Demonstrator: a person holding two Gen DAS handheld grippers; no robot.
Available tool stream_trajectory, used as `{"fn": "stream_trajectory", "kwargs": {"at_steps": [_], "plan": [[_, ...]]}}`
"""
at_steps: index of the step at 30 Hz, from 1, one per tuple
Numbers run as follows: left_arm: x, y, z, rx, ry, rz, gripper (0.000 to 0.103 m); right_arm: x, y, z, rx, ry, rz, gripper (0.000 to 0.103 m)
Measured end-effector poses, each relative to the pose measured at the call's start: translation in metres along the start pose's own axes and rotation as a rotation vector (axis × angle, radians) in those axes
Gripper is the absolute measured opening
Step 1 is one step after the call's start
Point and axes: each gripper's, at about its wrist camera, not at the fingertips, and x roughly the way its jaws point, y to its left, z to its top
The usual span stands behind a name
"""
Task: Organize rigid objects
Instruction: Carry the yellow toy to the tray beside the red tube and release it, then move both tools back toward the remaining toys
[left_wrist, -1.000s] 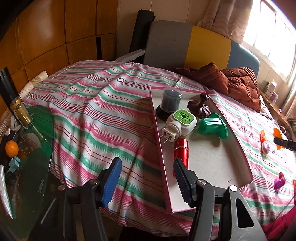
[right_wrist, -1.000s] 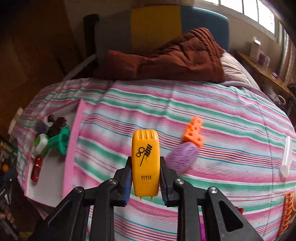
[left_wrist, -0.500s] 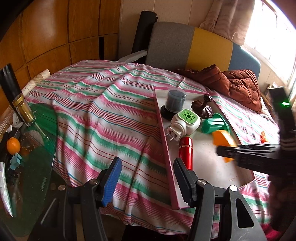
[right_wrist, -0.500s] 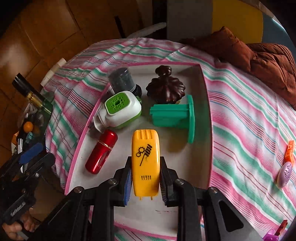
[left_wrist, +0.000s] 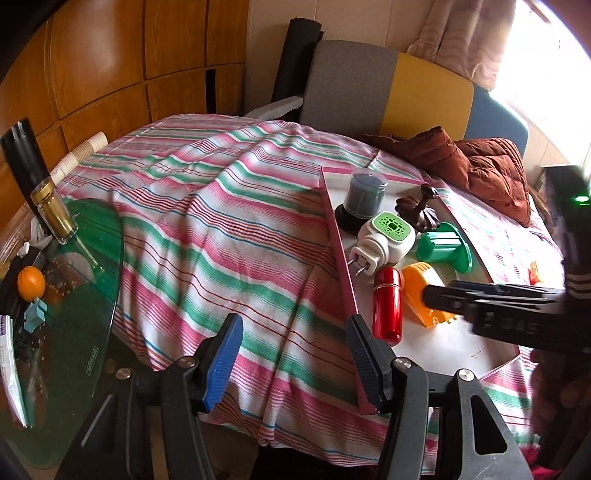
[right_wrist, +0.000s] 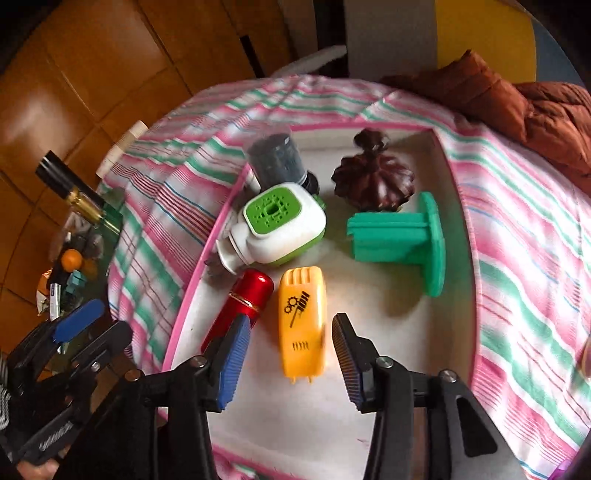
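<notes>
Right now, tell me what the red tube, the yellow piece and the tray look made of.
Red tube: probably metal, glossy, with sharp highlights and a gold band.
Yellow piece: moulded plastic, smooth and slightly shiny, with slots and a printed black gear mark.
Tray: likely cardboard, matte white floor, thin pink walls.

The yellow plastic piece (right_wrist: 303, 321), printed with black gears, lies flat in the pink-rimmed tray (right_wrist: 192, 291), just right of the red cylinder (right_wrist: 240, 306), below the white-and-green plug-in (right_wrist: 277, 229) and left of the green flanged part (right_wrist: 402, 240)
</notes>
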Motion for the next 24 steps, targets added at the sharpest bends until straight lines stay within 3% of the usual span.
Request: {"fn": "stream_trajectory", "kwargs": {"at_steps": [7,13,24], "plan": [[-0.008,-0.012,0.007,0.044,-0.029,-0.006,0.059,-0.055,-0.022,-0.013,-0.002,-0.124,-0.058,0.047],[-0.016,-0.029,0.012,0.097,-0.049,-0.028,0.061,-0.099,-0.070,-0.033,0.054,-0.166,-0.180,0.047],[-0.026,-0.069,0.018,0.198,-0.070,-0.075,0.061,-0.153,-0.204,-0.076,0.297,-0.210,-0.463,0.047]]}}
